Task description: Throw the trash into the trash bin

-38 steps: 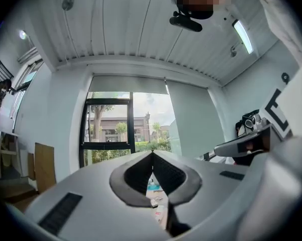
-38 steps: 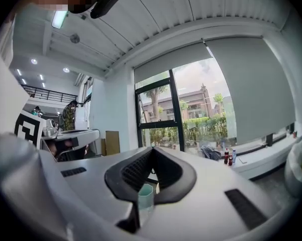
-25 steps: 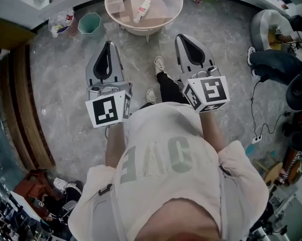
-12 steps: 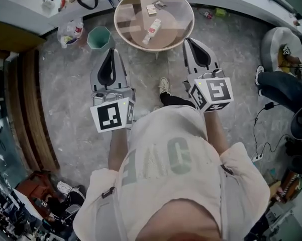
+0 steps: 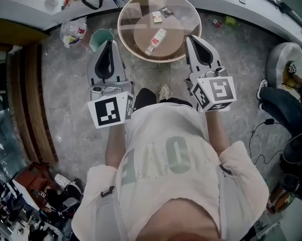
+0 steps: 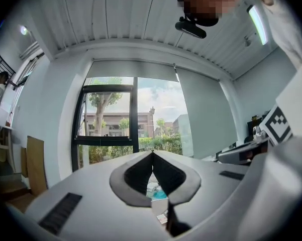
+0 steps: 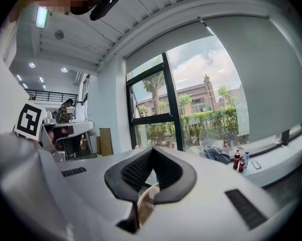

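My left gripper [image 5: 109, 43] and right gripper [image 5: 190, 38] were both closed on nothing, pointing at the round table [image 5: 121, 31]. The trash [image 5: 159, 38] lay on it untouched. The green trash bin [image 5: 98, 36] stood just beside the table. No piece was picked up or binned yet.

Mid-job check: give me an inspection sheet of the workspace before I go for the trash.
Surface: round glass-topped table, just ahead of both grippers.
Job's things: white packet, small box and wrapper on the table; teal trash bin on the floor left of it.
Clutter: plastic bag beside the bin.
Grippers: left gripper and right gripper both shut, nothing between the fingers.
Cables: black cable on the floor at right.
Surroundings: grey floor, counter beyond, wooden boards at left.
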